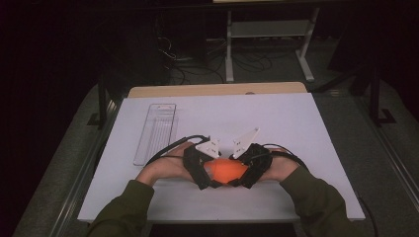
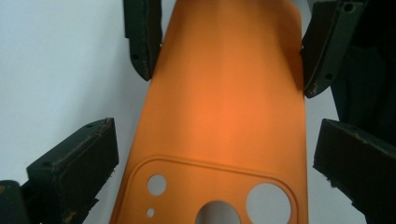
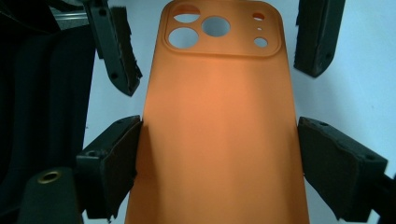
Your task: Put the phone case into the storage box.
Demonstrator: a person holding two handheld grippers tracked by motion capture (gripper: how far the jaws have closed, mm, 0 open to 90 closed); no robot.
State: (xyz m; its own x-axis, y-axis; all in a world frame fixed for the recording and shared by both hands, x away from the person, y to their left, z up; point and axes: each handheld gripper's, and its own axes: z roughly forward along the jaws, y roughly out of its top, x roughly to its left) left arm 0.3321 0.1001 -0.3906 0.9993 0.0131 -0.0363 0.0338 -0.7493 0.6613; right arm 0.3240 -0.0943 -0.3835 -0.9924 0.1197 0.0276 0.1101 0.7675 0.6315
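Note:
An orange phone case (image 1: 228, 171) lies back-up on the white table top (image 1: 276, 118), near the front edge, between my two grippers, which face each other. Its camera cut-outs (image 2: 219, 196) are at the left gripper's end. My left gripper (image 2: 215, 140) straddles that end with its jaws open; a gap shows on each side of the case (image 2: 224, 93). At the plain end of the case (image 3: 219, 116), my right gripper (image 3: 219, 135) has both pads pressed against the long edges. In the high view, the left gripper (image 1: 200, 169) and right gripper (image 1: 251, 170) nearly meet over the case.
A clear, empty plastic tray (image 1: 155, 132) lies lengthwise at the table's left. A wooden strip (image 1: 217, 90) runs along the far edge. Beyond it stand a white shelf frame (image 1: 269, 34) and loose cables on the dark floor.

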